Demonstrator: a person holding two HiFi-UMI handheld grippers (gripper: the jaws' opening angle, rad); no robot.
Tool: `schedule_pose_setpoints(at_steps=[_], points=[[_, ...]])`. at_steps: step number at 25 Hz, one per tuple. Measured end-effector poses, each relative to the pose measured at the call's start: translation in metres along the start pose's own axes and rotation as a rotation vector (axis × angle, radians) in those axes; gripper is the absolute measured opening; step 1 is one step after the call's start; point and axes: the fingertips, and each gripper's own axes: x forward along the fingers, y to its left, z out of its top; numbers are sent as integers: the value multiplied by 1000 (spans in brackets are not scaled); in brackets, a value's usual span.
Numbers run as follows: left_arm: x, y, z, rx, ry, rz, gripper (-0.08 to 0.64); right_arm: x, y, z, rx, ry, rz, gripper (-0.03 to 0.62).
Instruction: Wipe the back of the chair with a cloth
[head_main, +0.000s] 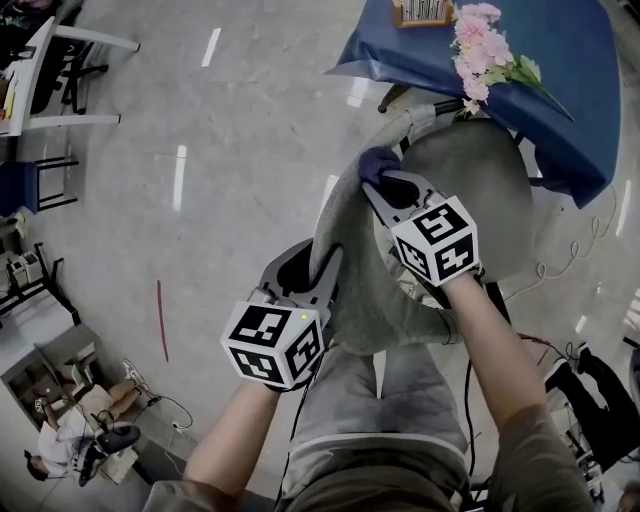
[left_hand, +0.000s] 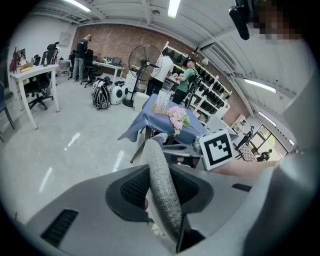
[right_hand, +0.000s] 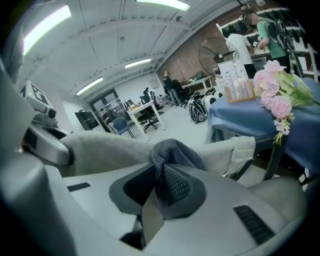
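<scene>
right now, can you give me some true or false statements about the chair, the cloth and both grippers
The left gripper is clamped on the chair back. True.
The right gripper is empty. False: it grips a dark cloth.
The cloth is at the top edge of the chair back. True.
The flowers on the table are yellow. False: they are pink.

Head view: I'm looking steeply down, chair back (head_main: 362, 290) right below. Left gripper view: close along back edge, toward table (left_hand: 150, 119). Right gripper view: across back, same table (right_hand: 245, 119).
</scene>
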Motion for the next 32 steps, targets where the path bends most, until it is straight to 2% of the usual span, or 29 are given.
schedule_pose_setpoints(at_steps=[5,11,16,22,24,27,29,32], points=[[-3,3,1,7,3,-1,127,-13,60,-22,53,26,137,58],[-5,4,0,9,13,2,127,-50,127,-48,15,103,285,58],[-4,3,1,14,17,-4,129,-94,171,-81,-65,261,453,58],[-2,3,0,13,13,-8,130,-157,189,-136,-139,564,669,58],[-2,2,0,14,12,-10,132,-166,190,-142,-170,590,694,58],[-1,2,1,12,11,-12,132,-161,191,-137,-254,577,679,58],[-1,2,1,11,10,-14,132,-151,190,-127,-306,544,650,57],[0,2,0,13,16,-17,135,-130,186,-103,-320,458,591,57]])
